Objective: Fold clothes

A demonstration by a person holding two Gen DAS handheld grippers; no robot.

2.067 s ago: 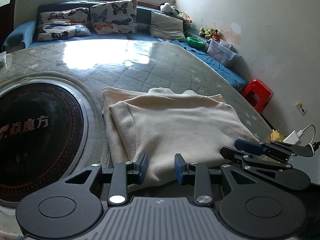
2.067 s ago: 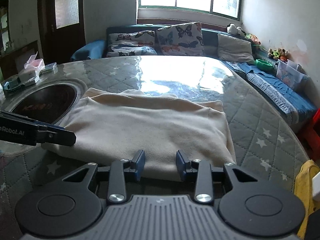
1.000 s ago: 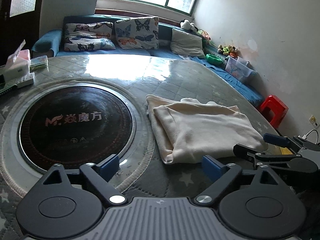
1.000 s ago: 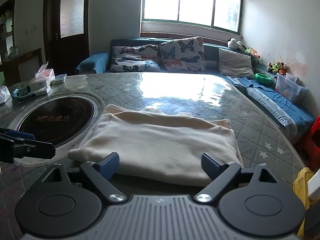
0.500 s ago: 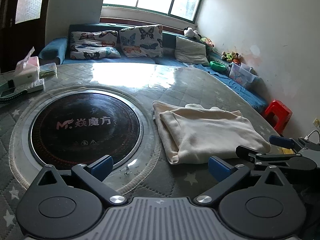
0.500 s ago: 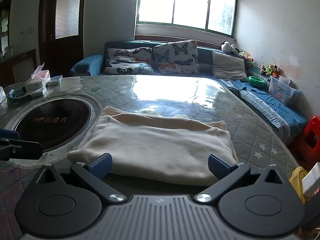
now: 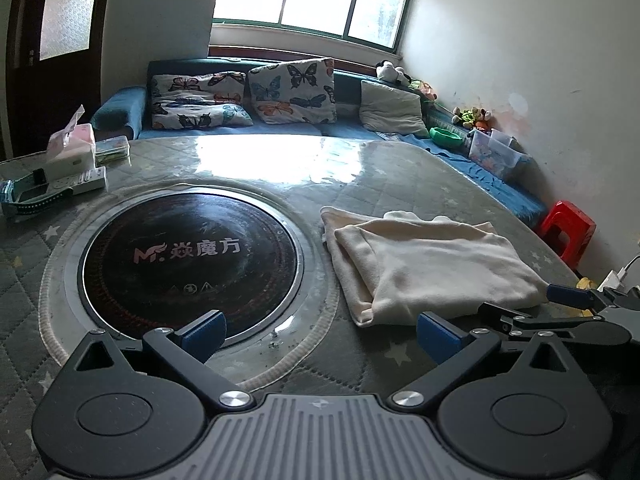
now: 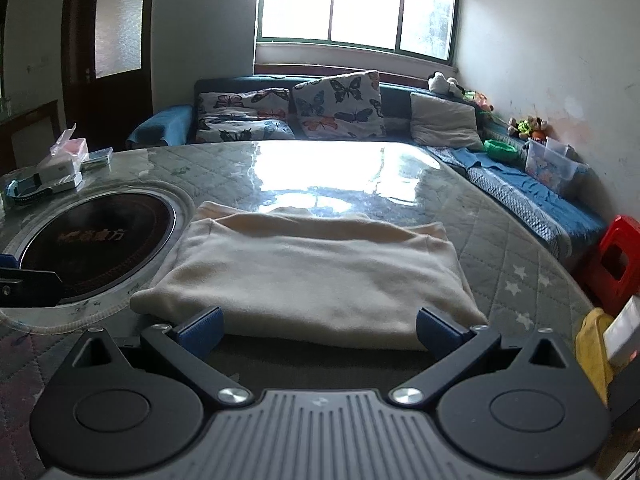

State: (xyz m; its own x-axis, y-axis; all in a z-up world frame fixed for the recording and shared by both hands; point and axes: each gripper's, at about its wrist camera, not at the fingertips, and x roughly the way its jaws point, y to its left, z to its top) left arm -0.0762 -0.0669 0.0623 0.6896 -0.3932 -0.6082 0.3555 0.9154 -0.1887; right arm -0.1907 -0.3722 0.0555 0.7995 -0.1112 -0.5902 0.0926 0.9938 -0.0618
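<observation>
A cream garment lies folded into a flat rectangle on the quilted round table, right of the dark cooktop disc. My left gripper is open wide, held back over the table's near edge with nothing between its blue pads. The right gripper's fingers show at the far right of that view. In the right wrist view the folded garment fills the middle, and my right gripper stands open just short of its near edge, not touching it.
A round black induction cooktop is set into the table on the left. A tissue box and small items sit at the far left edge. A blue sofa with butterfly cushions runs behind. A red stool stands at the right.
Both grippers let go of the garment's near edge, opened wide and drew back and up from it. The garment now lies flat and farther away in both views.
</observation>
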